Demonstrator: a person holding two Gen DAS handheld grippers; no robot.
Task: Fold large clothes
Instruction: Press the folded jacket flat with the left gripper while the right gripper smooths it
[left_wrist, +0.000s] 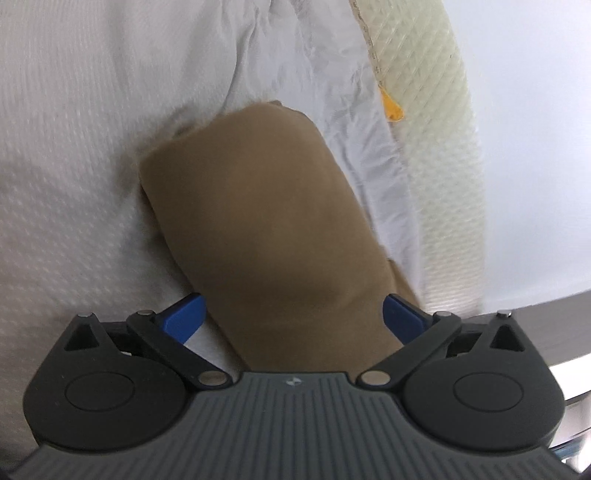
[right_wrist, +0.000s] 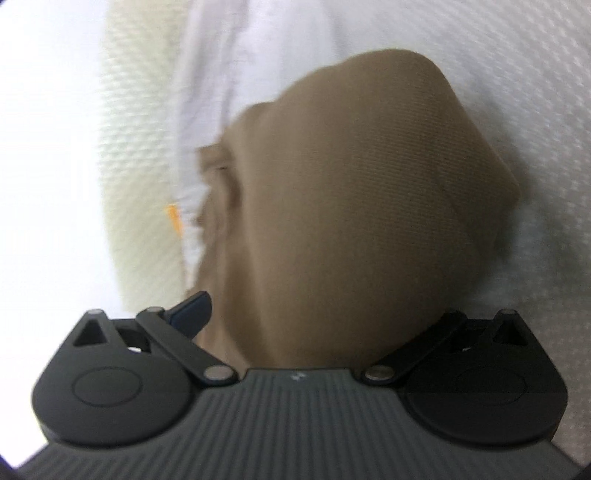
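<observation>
Now | both jaws apart | tan garment (left_wrist: 266, 229) between them | white bedding (left_wrist: 74, 147)

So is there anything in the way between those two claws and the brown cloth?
Nothing visible. The folded tan garment lies on the white bedding directly between the open fingers of the left claw and of the right claw, with no other object in between.
</observation>
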